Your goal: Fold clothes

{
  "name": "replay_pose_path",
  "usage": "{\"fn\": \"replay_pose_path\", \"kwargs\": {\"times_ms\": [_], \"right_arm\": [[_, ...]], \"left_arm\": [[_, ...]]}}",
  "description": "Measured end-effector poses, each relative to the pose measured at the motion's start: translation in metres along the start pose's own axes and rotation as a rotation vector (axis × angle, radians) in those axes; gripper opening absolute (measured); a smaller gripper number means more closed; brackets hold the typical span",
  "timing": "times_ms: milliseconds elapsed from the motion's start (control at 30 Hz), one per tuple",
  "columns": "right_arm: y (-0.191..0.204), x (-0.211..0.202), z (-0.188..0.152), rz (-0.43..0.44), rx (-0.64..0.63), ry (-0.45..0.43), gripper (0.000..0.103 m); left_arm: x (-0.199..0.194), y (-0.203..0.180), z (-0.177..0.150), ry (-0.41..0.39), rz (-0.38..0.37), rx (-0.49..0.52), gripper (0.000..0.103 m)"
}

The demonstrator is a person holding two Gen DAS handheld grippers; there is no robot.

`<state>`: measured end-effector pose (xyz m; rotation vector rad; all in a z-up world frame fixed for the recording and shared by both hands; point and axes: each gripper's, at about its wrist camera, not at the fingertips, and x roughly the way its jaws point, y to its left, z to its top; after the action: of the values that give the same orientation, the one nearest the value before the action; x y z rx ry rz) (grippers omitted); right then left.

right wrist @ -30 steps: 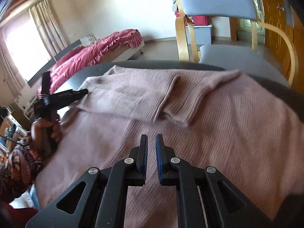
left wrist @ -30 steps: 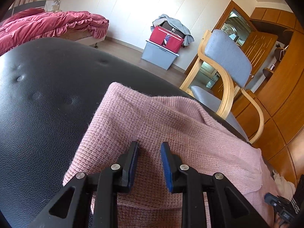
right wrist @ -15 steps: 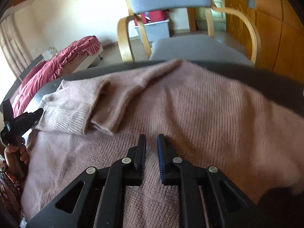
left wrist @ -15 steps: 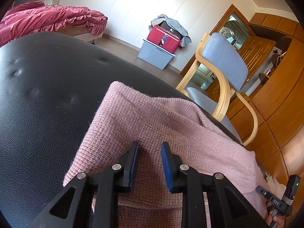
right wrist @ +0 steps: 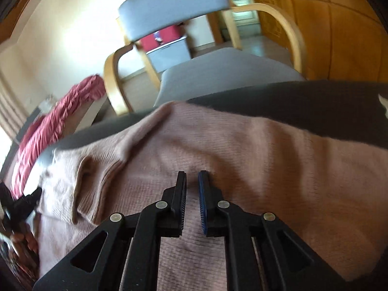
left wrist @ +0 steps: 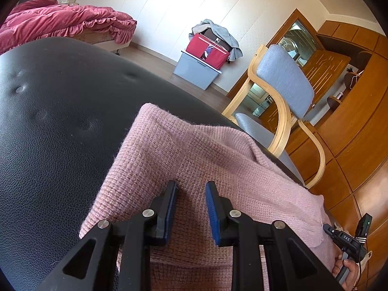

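Bedding (left wrist: 60, 21), red and ruffled, lies at far left of the left wrist view, cut off by the lens edge. Next comes the black padded surface (left wrist: 53, 126), with the pink sweater (left wrist: 194, 160) spread on its right part; a folded layer lies on top, and the sweater's near end is hidden under the gripper body. The left gripper (left wrist: 190, 206) hovers low over the knit, jaws partly open, nothing between the pads; whether the tips touch the fabric cannot be told. Behind stand a grey bin (left wrist: 196, 72) holding a red bag and a chair (left wrist: 283, 92). At bottom right the right gripper (left wrist: 349, 240) shows only in part, held by a hand (left wrist: 345, 270) cut off at the frame edge. The right wrist view is motion-blurred. At its left edge a dark shape, likely the left gripper (right wrist: 21, 203), is hard to make out. A folded sleeve (right wrist: 92, 184) lies left of centre on the sweater (right wrist: 266, 160). The right gripper (right wrist: 192, 189) is over the knit, jaws closing to a narrow gap, no cloth pinched between them.
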<state>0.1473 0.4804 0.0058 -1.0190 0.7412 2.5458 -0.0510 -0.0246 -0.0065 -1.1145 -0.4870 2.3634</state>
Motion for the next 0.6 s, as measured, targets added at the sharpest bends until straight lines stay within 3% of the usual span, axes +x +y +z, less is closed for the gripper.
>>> {"fn": "replay_pose_path", "kwargs": {"times_ms": [133,200,267,300,367,433,533,600], "right_arm": [[0.002,-0.008,0.001,0.054,-0.009,-0.036,0.014],[0.005,-0.021,0.001,0.143,-0.009,-0.085,0.014],[0.013,-0.023,-0.003,0.245,-0.005,-0.075,0.014],[0.016,-0.016,-0.005,0.237,-0.023,-0.049,0.014],[0.018,-0.002,-0.007,0.121,-0.042,0.012,0.015],[0.001,-0.001,-0.004,0.119,0.032,0.016,0.014],[-0.025,-0.011,-0.002,-0.003,0.101,-0.027,0.012],[-0.033,-0.015,-0.006,-0.008,0.134,-0.034,0.011]], "left_arm": [[0.0,-0.001,0.0,-0.001,-0.002,-0.002,0.024],[0.0,0.0,0.0,-0.001,-0.004,-0.004,0.024],[0.0,0.0,0.001,-0.001,-0.004,-0.005,0.024],[0.0,0.0,0.001,-0.001,-0.004,-0.005,0.024],[0.001,-0.001,0.001,-0.001,-0.005,-0.006,0.024],[0.001,-0.001,0.001,-0.002,-0.008,-0.009,0.024],[0.001,-0.001,0.001,-0.002,-0.012,-0.011,0.024],[0.001,-0.001,0.001,-0.002,-0.016,-0.015,0.024]]}}
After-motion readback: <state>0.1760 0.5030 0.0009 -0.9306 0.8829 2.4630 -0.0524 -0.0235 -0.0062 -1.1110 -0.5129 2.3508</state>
